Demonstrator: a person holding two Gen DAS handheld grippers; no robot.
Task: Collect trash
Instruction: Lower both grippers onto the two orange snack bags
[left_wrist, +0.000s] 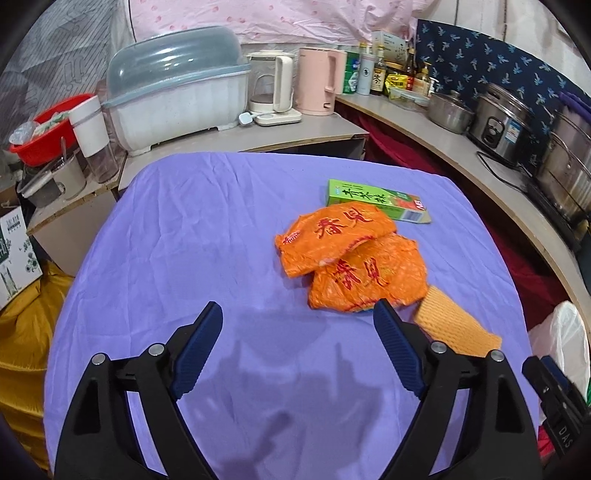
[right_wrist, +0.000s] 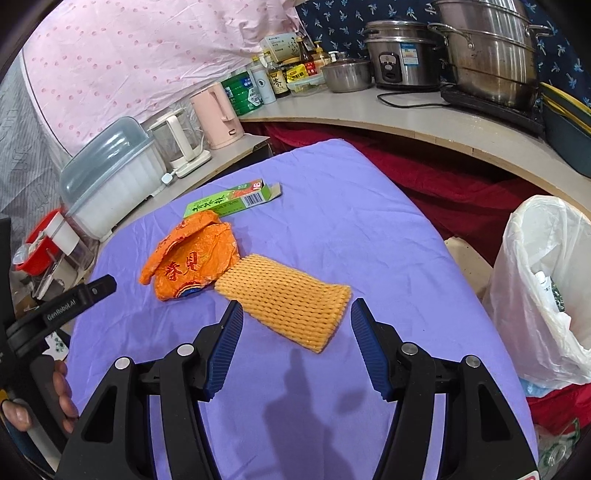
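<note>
Looking along my left gripper (left_wrist: 297, 325), I see its jaws spread wide above the purple cloth-covered desk (left_wrist: 192, 236) with nothing between them. Two crumpled orange plastic wrappers with red characters (left_wrist: 347, 262) lie overlapping ahead and to the right, touching a flat green cardboard box (left_wrist: 376, 201) behind them. My right gripper (right_wrist: 295, 325) has its jaws parted as well, empty, and the yellow-orange foam net sleeve (right_wrist: 286, 304) lies on the cloth just ahead of their tips, one end against the wrappers. A white plastic trash bag (right_wrist: 543, 295) stands open beside the desk, on the right.
</note>
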